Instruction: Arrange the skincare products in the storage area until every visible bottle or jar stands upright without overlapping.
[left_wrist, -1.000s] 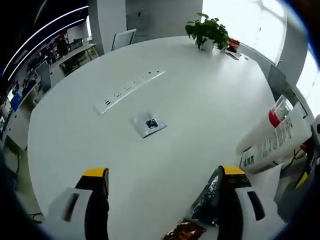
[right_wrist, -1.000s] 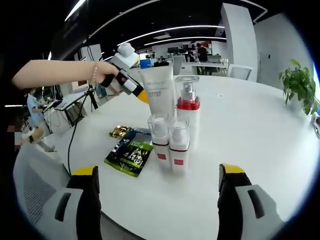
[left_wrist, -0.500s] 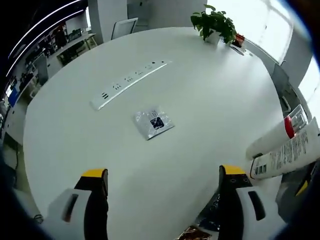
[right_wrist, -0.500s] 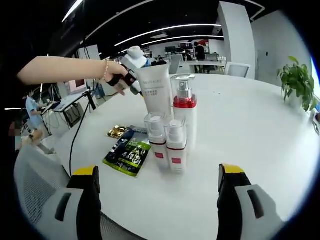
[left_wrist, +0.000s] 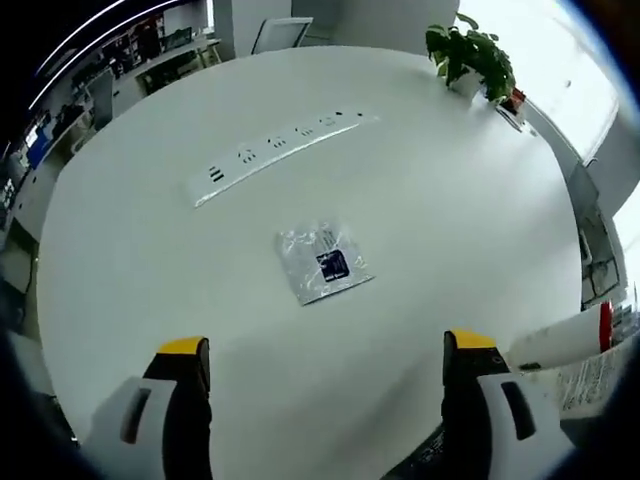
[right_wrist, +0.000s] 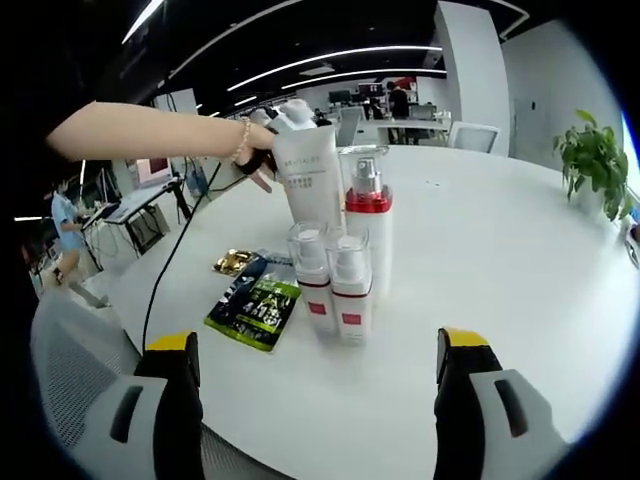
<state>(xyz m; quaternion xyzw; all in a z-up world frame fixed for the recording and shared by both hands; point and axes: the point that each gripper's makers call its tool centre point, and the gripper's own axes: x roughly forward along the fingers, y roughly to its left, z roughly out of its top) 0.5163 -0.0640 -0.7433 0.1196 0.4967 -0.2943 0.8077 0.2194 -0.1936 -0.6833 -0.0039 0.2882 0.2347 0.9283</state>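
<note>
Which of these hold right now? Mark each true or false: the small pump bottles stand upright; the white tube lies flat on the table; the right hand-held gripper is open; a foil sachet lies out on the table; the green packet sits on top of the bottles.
1. The two small pump bottles stand upright, side by side. True.
2. The white tube lies flat on the table. False: it stands on end behind the small bottles.
3. The right hand-held gripper is open. True: its jaws are wide apart, holding nothing.
4. A foil sachet lies on the table. True.
5. The green packet sits on the bottles. False: it lies flat on the table beside them.
</note>
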